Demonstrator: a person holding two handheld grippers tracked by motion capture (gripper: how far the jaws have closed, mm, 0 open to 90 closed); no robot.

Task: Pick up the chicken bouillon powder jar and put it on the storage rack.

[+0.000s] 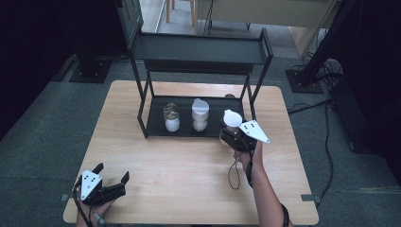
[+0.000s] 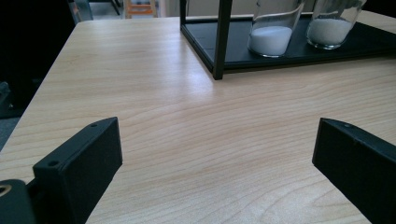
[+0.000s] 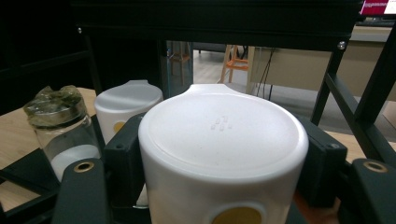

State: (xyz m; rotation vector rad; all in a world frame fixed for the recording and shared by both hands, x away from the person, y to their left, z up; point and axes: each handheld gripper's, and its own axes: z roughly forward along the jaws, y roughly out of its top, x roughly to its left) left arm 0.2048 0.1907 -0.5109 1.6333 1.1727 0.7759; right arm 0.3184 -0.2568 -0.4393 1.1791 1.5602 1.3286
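Held thing: white-lidded jar (image 3: 223, 154), at the right front corner of the black rack (image 1: 198, 52).
Right gripper (image 1: 235, 135): jaws clamped on the jar's sides below the lid.
Left gripper (image 1: 109, 182): jaws apart, over the tabletop (image 1: 179, 165), well apart from the rack.
Handling: likely rigid, smooth, slippery; grip the body, not the lid.

open tabletop (image 1: 179, 165) before the rack (image 1: 198, 49); its right post (image 1: 249, 101) and two jars (image 1: 171, 117) (image 1: 200, 115) close beside the held jar (image 1: 231, 119)
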